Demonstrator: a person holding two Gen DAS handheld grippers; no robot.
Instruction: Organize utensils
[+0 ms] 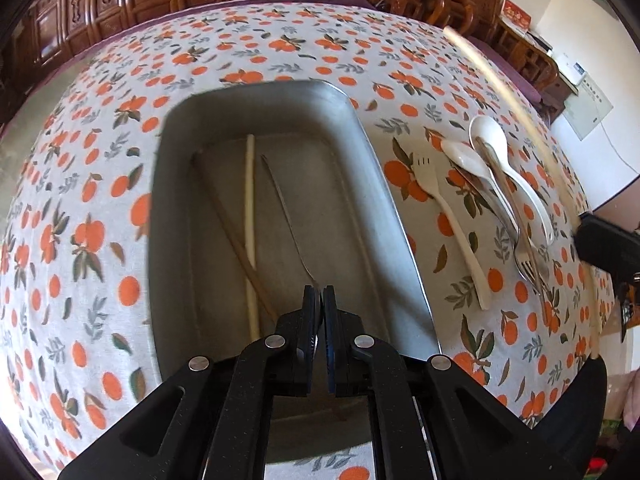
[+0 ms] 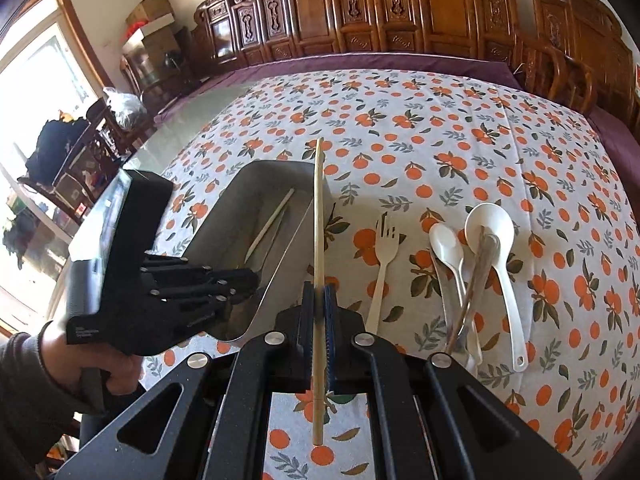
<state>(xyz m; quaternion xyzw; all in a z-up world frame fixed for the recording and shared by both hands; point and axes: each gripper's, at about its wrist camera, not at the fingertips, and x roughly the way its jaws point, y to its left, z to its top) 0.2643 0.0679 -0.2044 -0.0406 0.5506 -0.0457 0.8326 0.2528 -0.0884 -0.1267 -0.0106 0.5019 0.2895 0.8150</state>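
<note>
Left wrist view: the left claw (image 1: 319,294) hangs over the near end of a metal tray (image 1: 372,168) on a counter (image 1: 100,184) dressed in an orange-fruit print.
Left claw: pressed together on the tip of a thin metal utensil (image 1: 286,216), which runs away across the tray floor.
Tray contents: a pale chopstick (image 1: 250,216) and a brown chopstick (image 1: 234,236) cross near the tray's near end.
Right of tray: a white plastic fork (image 1: 448,220), a small white spoon (image 1: 464,156), a large white spoon (image 1: 490,132) and a metal fork (image 1: 528,264) lie on the cloth, the spoons and metal fork overlapping.
Right wrist view: the right claw (image 2: 319,300) is above the cloth, just beside the tray's (image 2: 280,240) right wall.
Right claw: pinching a bamboo chopstick (image 2: 318,216) mid-length, the stick standing clear of the counter.
Left side: the left claw (image 2: 244,282) reaches into the tray, a hand (image 2: 116,368) on its grip.
Loose utensils: the white plastic fork (image 2: 384,256) and both spoons (image 2: 448,248) (image 2: 490,226) lie to the right.
</note>
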